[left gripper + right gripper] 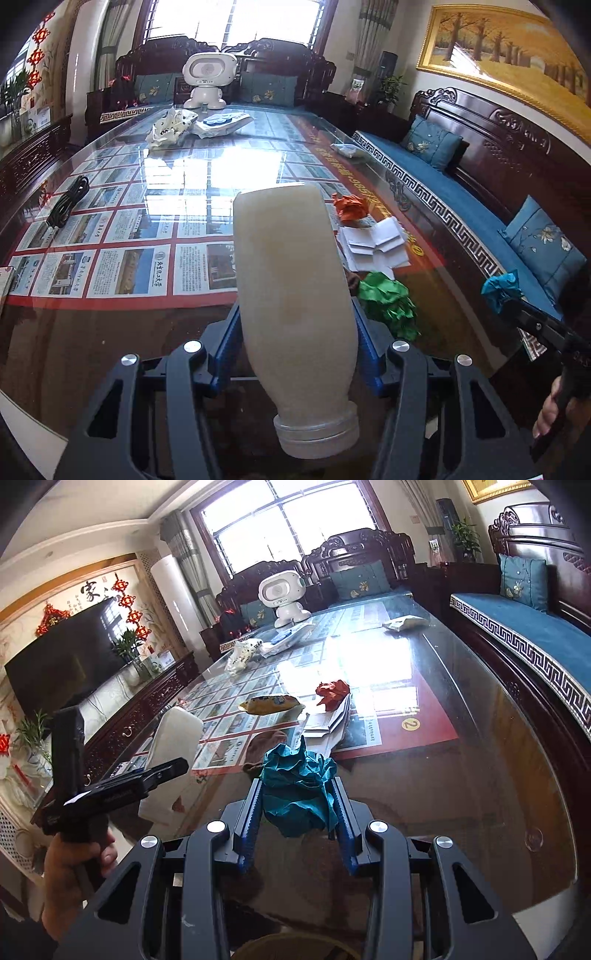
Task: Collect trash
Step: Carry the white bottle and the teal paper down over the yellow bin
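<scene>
The left tool point(295, 325) pinches an empty, cloudy plastic bottle point(291, 288) across its body, neck toward the camera and base pointing out over the tabletop point(110, 332); the blue pads point(227, 343) press both flanks. The right tool point(295, 805) is clamped on a crumpled teal paper ball point(299, 790), held clear of the glass.

Both loads look ready to be carried off to wherever the trash goes; a round rim at the bottom edge of the right wrist view may be the bin, though I cannot tell. The bottle is light and smooth, so the grip should stay firm and the tool fairly level to stop it sliding out neck-first.

More trash lies beyond the bottle: a green paper wad point(388, 302) just to its right, an orange-red wad point(349, 206) farther out, folded white papers point(373, 245) between them, and a yellow snack wrapper point(271, 703). Swing wide of these on the way out.
</scene>
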`<state>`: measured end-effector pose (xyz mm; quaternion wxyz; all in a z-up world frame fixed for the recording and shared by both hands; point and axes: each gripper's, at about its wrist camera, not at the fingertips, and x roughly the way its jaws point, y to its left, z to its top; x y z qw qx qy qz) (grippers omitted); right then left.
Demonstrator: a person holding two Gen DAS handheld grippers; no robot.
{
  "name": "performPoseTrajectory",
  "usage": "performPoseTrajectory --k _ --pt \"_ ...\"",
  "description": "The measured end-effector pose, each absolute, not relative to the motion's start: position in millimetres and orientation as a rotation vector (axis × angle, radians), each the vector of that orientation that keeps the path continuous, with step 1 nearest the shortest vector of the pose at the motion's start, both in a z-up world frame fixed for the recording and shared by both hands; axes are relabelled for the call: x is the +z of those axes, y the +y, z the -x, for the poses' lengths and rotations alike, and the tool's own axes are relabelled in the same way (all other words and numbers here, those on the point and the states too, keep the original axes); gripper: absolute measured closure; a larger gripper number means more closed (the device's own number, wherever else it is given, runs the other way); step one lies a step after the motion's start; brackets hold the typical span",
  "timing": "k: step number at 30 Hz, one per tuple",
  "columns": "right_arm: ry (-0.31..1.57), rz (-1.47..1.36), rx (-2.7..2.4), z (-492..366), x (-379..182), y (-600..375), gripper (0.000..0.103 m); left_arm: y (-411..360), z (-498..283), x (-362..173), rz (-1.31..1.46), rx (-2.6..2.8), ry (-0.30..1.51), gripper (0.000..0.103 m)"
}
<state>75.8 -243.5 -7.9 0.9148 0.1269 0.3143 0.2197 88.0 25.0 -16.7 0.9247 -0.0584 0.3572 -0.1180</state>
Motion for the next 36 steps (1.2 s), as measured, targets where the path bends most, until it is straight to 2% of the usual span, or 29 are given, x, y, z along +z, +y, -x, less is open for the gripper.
performPoseTrajectory --k 6,14,30,33,35,36 --pt "0.621 -0.263 0.478 -31.4 0.1 -242.0 0.067 16.0 -29.0 -6.1 0.122 -0.349 0.726 0.049" --pt "0.596 -0.236 0.497 36.6 0.0 -241.9 0.067 6.7 40.9 -18.2 0.117 -0.437 0.757 0.05" --pt "0.674 -0.215 0.512 138.2 -49.7 -230.8 0.067 -0.2 133.7 -51.2 0.084 -0.502 0.794 0.05" --pt "0.681 -0.224 0.518 145.9 -53.1 -231.5 0.063 -0.5 140.6 -55.4 0.08 -0.501 0.8 0.05" --pt "0.677 -0.221 0.51 149.1 -53.1 -232.3 0.053 -0.9 142.6 -57.1 0.08 -0.502 0.804 0.05" --pt "0.674 -0.215 0.506 150.5 -52.7 -232.2 0.051 -1.5 143.8 -57.8 0.078 -0.504 0.806 0.05"
